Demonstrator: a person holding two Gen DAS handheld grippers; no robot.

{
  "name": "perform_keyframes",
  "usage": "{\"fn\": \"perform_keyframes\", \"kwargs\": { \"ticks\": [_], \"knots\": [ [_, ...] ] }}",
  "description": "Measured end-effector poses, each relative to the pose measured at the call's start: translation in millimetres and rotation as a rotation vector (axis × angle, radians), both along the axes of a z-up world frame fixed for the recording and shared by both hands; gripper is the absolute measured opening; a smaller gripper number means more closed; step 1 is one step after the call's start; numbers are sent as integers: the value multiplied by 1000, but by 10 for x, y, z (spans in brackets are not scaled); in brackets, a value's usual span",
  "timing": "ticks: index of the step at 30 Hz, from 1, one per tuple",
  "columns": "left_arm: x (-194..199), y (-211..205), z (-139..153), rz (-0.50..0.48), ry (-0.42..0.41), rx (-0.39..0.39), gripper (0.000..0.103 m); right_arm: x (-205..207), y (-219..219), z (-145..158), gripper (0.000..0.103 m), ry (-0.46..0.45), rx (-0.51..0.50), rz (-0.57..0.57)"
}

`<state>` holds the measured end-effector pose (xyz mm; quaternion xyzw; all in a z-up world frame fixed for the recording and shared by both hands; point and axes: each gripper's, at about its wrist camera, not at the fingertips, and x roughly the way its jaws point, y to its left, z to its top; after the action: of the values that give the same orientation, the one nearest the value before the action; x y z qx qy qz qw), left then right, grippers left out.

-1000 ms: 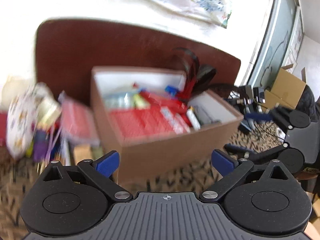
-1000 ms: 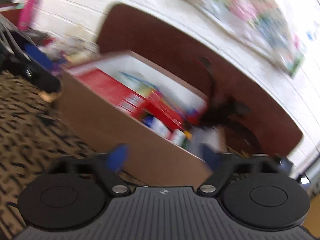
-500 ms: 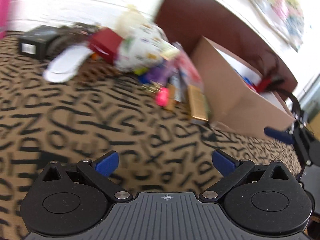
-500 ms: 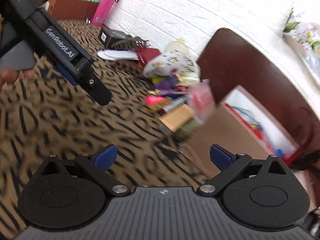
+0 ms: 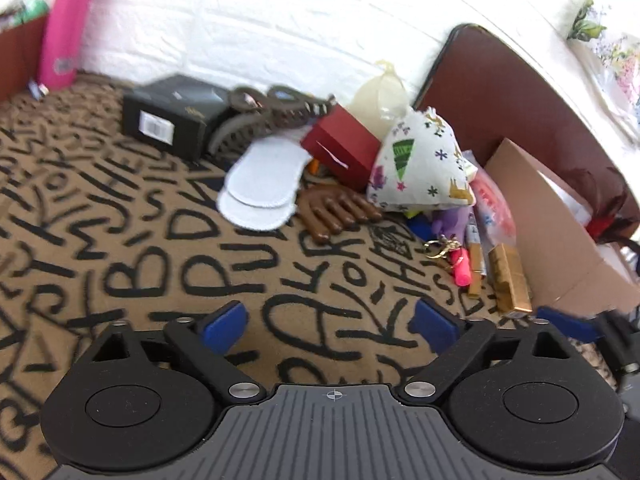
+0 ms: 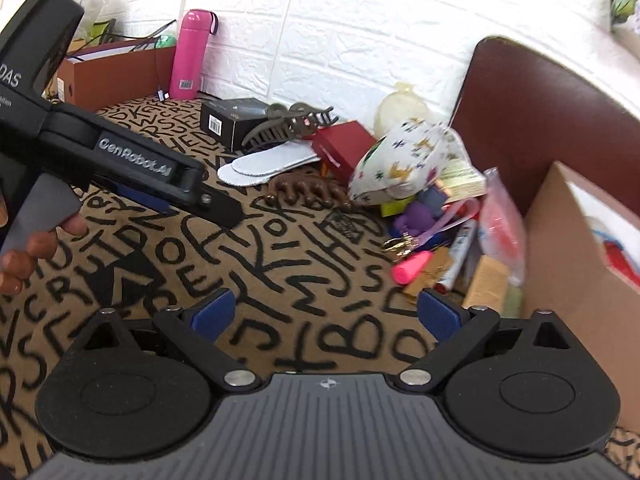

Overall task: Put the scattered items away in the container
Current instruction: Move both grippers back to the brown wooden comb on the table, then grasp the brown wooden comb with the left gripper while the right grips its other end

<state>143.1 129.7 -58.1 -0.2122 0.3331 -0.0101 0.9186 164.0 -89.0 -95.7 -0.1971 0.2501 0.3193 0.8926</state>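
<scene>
The open cardboard box (image 5: 560, 240) (image 6: 580, 260) stands at the right, with items inside. Left of it lies a pile: a white patterned pouch (image 5: 420, 168), a red box (image 5: 344, 148), a pink highlighter (image 5: 462, 270), a gold box (image 5: 510, 280), a brown comb (image 5: 336, 212) and white insoles (image 5: 260, 188). My left gripper (image 5: 328, 326) hovers over the lettered cloth short of the pile, its jaws closing with nothing between them. My right gripper (image 6: 326, 315) is open and empty, just left of the box.
A black box (image 5: 172, 116) and a grey hair claw (image 5: 260, 120) sit near the white brick wall. A pink bottle (image 5: 66, 24) stands far left. A dark red chair back (image 6: 540, 112) rises behind the cardboard box. A hand (image 6: 24, 256) shows at the left edge of the right wrist view.
Both views have swung left and down, from the cardboard box to the pile of items on the cloth. The left jaws stand slightly narrower than before.
</scene>
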Motion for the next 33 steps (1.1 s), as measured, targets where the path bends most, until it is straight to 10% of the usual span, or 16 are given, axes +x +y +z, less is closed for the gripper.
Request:
{"fn": "perform_keyframes", "kwargs": {
  "ticks": [11, 16, 21, 29, 31, 33],
  "knots": [
    [657, -169, -87, -88, -16, 40, 80, 486, -44, -152, 61, 100, 81, -154],
    [737, -138, -122, -62, -27, 79, 66, 605, 64, -178, 60, 94, 89, -86],
    [806, 60, -154, 16, 1, 55, 20, 720, 249, -260, 60, 130, 111, -60],
    [873, -10, -167, 75, -19, 89, 35, 714, 227, -284, 61, 145, 147, -78],
    [894, -17, -162, 78, -6, 116, 9, 711, 217, -281, 61, 149, 146, -84],
    [871, 1, -154, 60, 2, 121, 9, 694, 208, -271, 61, 154, 146, -91]
  ]
}}
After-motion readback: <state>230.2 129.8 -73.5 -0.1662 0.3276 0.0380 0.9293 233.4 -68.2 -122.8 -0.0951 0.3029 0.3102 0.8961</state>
